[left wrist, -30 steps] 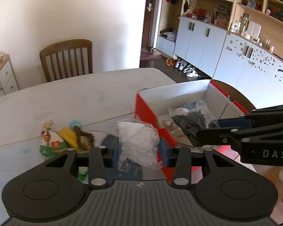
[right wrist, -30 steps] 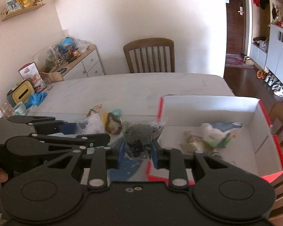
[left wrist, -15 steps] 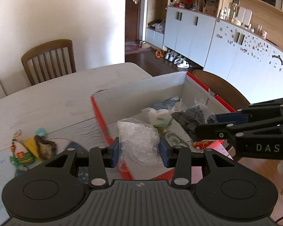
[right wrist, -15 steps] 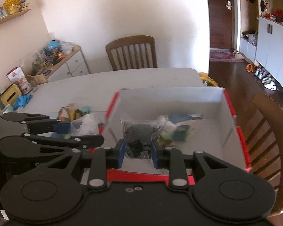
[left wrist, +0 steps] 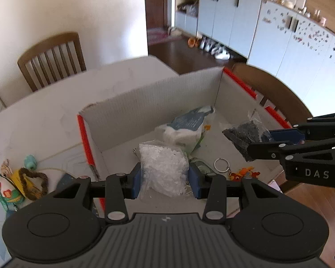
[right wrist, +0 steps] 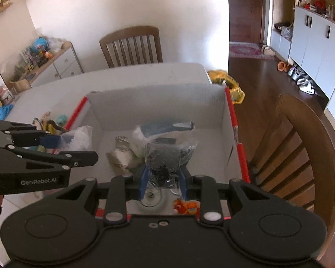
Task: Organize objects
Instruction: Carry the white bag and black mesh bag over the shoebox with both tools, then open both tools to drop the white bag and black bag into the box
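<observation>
Table [left wrist: 44, 102] pale, wooden chair [right wrist: 131, 45] behind, left tongs [left wrist: 165, 175] grasping white bag [left wrist: 163, 169], right tongs [right wrist: 163, 182] grasping dark bag [right wrist: 167, 158]

The right gripper [right wrist: 163, 184] clamps a clear bag of dark bits [right wrist: 167, 158] above the red-edged box [right wrist: 158, 105], the left gripper [right wrist: 78, 149] beside it.

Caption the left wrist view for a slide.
Left gripper holds a white bag over the open box; right gripper carries a dark bag alongside.
</observation>
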Demonstrator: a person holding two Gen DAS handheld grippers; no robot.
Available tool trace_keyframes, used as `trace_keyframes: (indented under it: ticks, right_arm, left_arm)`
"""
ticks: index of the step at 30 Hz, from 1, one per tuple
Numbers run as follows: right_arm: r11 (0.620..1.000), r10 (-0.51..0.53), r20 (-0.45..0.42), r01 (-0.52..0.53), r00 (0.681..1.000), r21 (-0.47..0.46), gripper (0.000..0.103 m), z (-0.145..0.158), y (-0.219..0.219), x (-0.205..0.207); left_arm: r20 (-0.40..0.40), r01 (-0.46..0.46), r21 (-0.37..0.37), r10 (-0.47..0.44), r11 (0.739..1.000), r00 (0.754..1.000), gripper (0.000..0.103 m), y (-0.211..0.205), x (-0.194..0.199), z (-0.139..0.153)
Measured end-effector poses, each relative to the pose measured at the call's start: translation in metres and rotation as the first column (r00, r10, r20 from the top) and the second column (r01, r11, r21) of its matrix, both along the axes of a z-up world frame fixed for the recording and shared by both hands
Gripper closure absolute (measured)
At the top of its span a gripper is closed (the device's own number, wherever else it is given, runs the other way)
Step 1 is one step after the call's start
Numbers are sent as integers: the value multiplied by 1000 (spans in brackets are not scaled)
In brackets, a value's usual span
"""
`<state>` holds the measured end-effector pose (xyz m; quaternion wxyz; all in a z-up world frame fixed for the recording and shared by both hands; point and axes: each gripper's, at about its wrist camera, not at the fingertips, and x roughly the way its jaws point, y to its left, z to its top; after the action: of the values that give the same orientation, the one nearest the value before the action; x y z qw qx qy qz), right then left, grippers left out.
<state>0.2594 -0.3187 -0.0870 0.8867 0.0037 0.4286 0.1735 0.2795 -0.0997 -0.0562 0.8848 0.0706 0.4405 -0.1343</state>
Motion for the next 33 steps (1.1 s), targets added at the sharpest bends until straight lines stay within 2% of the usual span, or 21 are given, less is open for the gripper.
trace_keyframes:
  ticks: [5, 14, 27, 33]
  right_arm:
    - [999, 22, -27, -23, 999, -36, 75, -15, 8, 18]
    - [993, 74, -84, -81, 994, -87, 75, -39, 11, 32]
    - [987, 96, -116, -110, 989, -118, 71, -50, 13, 37]
    - [988, 98, -114, -111, 989, -109, 66, -47, 8, 35]
  left_arm:
    - [-59, -19, 52, 22, 998, 998, 61, -5, 18, -14]
    - [-125, 24, 123, -8, 992, 992, 61, -18, 30, -35]
    - [-225, 34, 123, -5, 992, 974, 60, -18, 38, -60]
    - [-235, 29, 127, 1, 991, 972, 58, -19, 42, -63]
